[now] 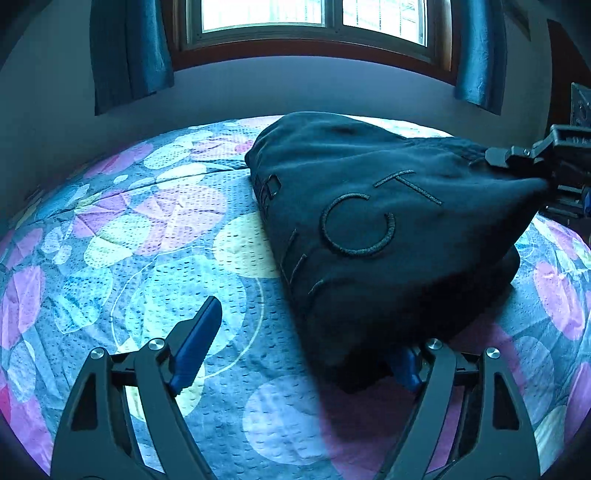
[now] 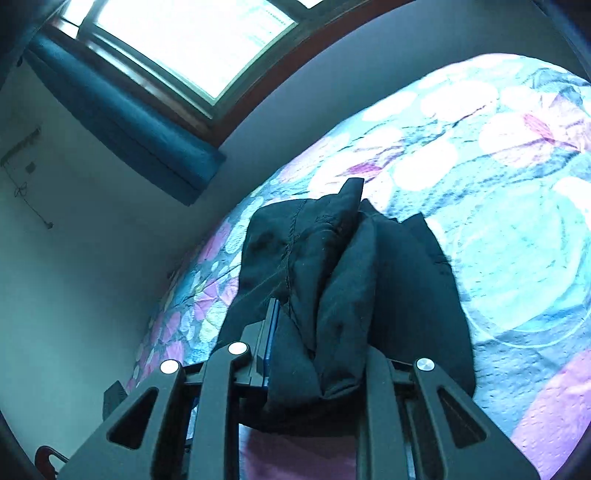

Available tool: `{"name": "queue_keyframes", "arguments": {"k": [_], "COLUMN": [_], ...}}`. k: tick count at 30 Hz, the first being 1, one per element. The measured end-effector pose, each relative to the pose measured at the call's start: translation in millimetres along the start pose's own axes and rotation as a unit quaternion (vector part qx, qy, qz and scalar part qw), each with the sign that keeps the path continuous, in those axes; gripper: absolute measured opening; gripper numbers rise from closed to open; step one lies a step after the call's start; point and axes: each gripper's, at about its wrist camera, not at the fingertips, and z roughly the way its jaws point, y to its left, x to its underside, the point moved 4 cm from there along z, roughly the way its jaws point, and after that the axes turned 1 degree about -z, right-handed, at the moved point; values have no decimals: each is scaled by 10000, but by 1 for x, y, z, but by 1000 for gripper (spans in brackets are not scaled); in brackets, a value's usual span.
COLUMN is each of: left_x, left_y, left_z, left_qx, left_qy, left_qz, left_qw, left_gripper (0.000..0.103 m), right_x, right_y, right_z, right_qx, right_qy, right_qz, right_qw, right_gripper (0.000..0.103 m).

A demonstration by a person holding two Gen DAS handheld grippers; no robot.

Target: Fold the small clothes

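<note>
A black garment (image 1: 369, 221) with raised letters lies bunched on the patterned bed. My right gripper (image 1: 517, 162) holds its right corner, pulled up to a point. In the right wrist view that gripper (image 2: 317, 332) is shut on a thick wad of the black fabric (image 2: 332, 280). One blue pad (image 2: 271, 332) shows; the other finger is hidden by cloth. My left gripper (image 1: 306, 332) stands open at the garment's near edge. Its left blue pad (image 1: 199, 343) is bare above the quilt. The garment's near corner drapes over its right finger (image 1: 406, 365).
The floral quilt (image 1: 147, 240) covers the bed, with bare quilt to the garment's left and in front of it. A grey wall (image 1: 295, 92), a window (image 1: 314, 18) and blue curtains (image 1: 129, 51) stand behind the bed. Dark furniture (image 1: 576, 107) sits at the far right.
</note>
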Motion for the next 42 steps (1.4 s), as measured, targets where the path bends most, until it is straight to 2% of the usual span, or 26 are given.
{"name": "queue_keyframes", "arguments": {"k": [4, 5, 6, 8, 12, 16, 32, 42], "left_x": [4, 5, 6, 8, 9, 10, 7, 9], "left_y": [-7, -5, -1, 8, 9, 9, 16, 23], "left_z": [14, 17, 19, 24, 24, 24, 28, 33], "left_qx": [104, 6, 57, 360, 336, 393, 405, 494], "left_qy": [319, 385, 441, 577, 566, 585, 626, 733], "left_qz": [128, 79, -23, -319, -335, -382, -389, -556], "left_qw": [9994, 9992, 9990, 9972, 9973, 9968, 9965, 9945], "left_gripper": [84, 84, 84, 84, 84, 84, 85, 89], "right_x": [15, 18, 21, 21, 17, 16, 20, 20], "right_y": [-49, -59, -69, -76, -64, -63, -76, -82], "right_z": [15, 20, 23, 23, 14, 7, 19, 20], "right_qx": [286, 343, 382, 172, 325, 344, 148, 74], "right_qy": [223, 280, 276, 251, 181, 110, 190, 223], "right_qz": [432, 518, 613, 855, 539, 475, 725, 794], "right_qw": [9984, 9977, 9970, 9959, 9979, 9982, 9971, 9966], "right_gripper": [19, 19, 18, 18, 18, 18, 18, 19]}}
